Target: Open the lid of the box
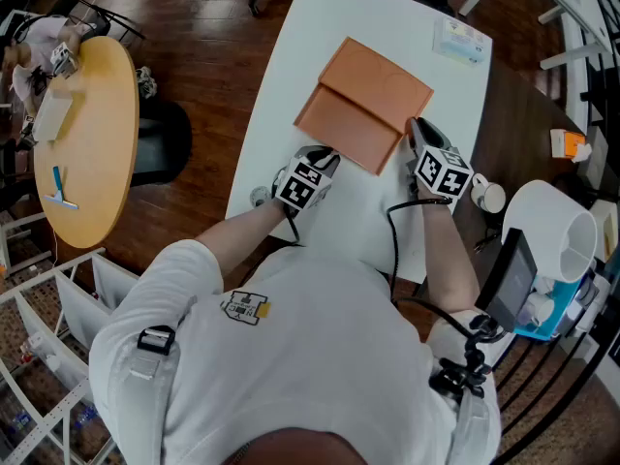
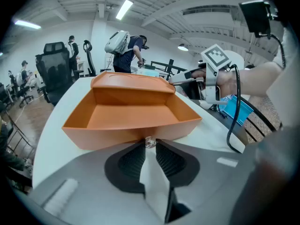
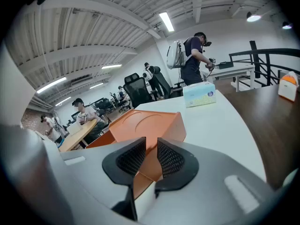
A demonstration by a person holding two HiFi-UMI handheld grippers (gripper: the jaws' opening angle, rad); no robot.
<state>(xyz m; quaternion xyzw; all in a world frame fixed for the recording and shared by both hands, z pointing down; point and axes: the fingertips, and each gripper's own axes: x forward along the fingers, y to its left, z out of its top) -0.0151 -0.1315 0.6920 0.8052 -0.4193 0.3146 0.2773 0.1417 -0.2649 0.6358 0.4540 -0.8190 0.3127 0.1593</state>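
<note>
An orange box (image 1: 351, 132) lies open on the white table (image 1: 291, 76), its lid (image 1: 383, 76) folded back behind the tray. In the left gripper view the empty tray (image 2: 131, 114) fills the middle, and the lid (image 2: 133, 81) rises behind it. My left gripper (image 1: 325, 159) is shut, with its tips (image 2: 149, 143) against the tray's near wall. My right gripper (image 1: 415, 130) is at the box's right corner. Its jaws (image 3: 151, 159) are shut on an orange edge of the box (image 3: 150, 125).
A tissue box (image 1: 460, 39) (image 3: 199, 95) sits at the table's far end. A yellow round table (image 1: 92, 134) stands to the left, and white equipment (image 1: 552, 231) to the right. A person with a backpack (image 2: 124, 50) and an office chair (image 2: 51, 64) stand beyond the table.
</note>
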